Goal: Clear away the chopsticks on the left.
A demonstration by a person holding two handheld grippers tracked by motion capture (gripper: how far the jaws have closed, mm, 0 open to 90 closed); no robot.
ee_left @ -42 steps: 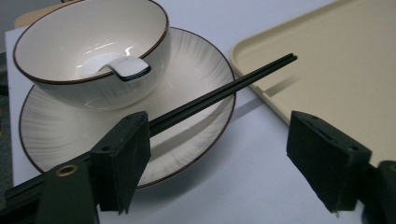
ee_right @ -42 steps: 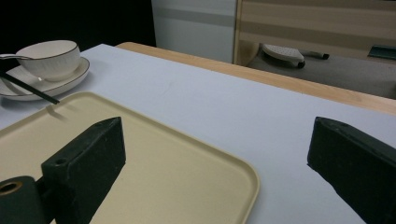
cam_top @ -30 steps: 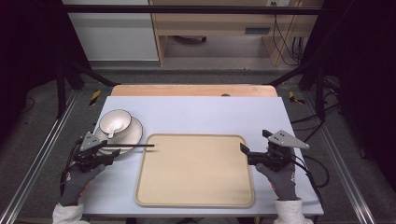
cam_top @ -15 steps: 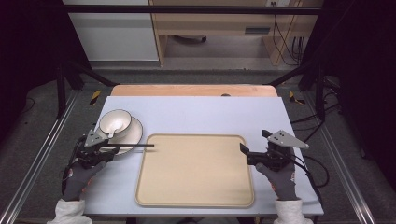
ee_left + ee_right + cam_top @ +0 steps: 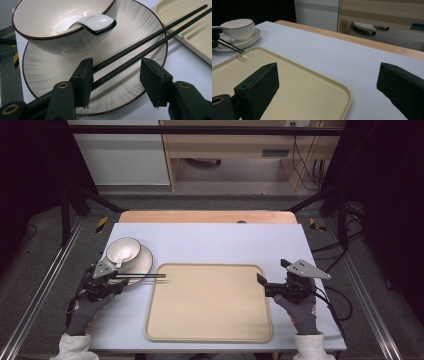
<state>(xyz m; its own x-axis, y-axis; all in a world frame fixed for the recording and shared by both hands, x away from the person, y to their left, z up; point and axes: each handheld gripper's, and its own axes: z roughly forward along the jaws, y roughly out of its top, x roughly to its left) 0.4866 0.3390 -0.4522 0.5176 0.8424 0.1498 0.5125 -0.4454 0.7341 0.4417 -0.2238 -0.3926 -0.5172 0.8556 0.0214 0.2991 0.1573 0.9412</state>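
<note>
Black rubbery jaws of the left gripper [image 5: 115,82] stand apart around two slim black chopsticks [image 5: 150,42], which lie between them against the left jaw; whether they are truly pinched I cannot tell. Beyond, the chopsticks cross a ribbed cream plate [image 5: 140,22] with a dark rim, their tips reaching over the edge of a matte beige rounded tray [image 5: 209,302]. On the plate sits a glossy bowl [image 5: 50,22] holding a white ceramic spoon [image 5: 96,22]. At the tray's right edge, the right gripper [image 5: 272,282] gapes wide, empty, over the pale table [image 5: 225,240].
</note>
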